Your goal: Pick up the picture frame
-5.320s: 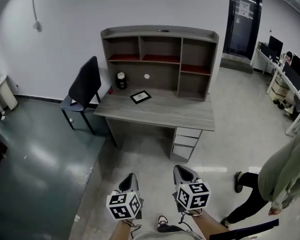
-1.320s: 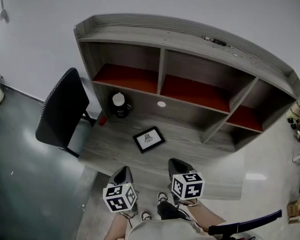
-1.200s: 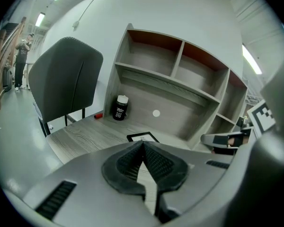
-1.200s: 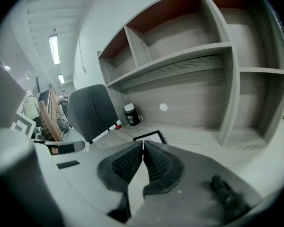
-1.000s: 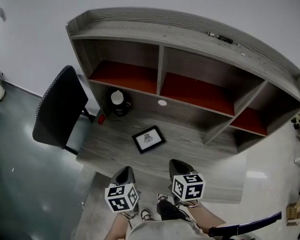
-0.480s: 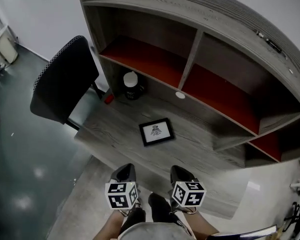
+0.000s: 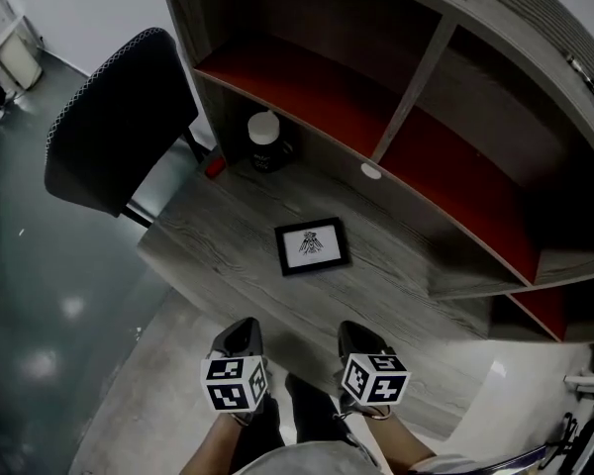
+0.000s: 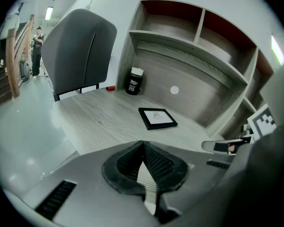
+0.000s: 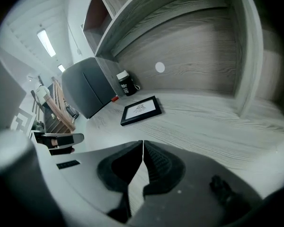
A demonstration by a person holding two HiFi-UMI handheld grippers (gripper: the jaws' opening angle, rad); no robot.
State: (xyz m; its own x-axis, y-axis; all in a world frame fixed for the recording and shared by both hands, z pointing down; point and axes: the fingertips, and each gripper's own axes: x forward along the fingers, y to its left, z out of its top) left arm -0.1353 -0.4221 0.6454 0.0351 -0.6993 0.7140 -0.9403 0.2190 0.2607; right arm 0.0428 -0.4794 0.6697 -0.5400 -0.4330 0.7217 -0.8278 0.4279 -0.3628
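The picture frame (image 7: 312,246), black-edged around a white sheet with a small drawing, lies flat on the grey wooden desk (image 7: 203,250). It also shows in the left gripper view (image 8: 157,117) and the right gripper view (image 9: 141,110). My left gripper (image 7: 241,331) and right gripper (image 7: 359,335) hang side by side at the desk's near edge, well short of the frame and pointing toward it. Both are shut with nothing between the jaws, as the left gripper (image 8: 143,144) and right gripper (image 9: 143,143) show in their own views.
A hutch with red shelf boards (image 7: 406,127) rises at the back of the desk. A dark jar with a white lid (image 7: 268,142) and a small red object (image 7: 214,166) stand at the back left. A black chair (image 7: 114,117) stands left of the desk.
The view has closed in on the desk and the frame looks bigger. Both grippers have sunk toward the desk's near edge. Their jaws stay shut.
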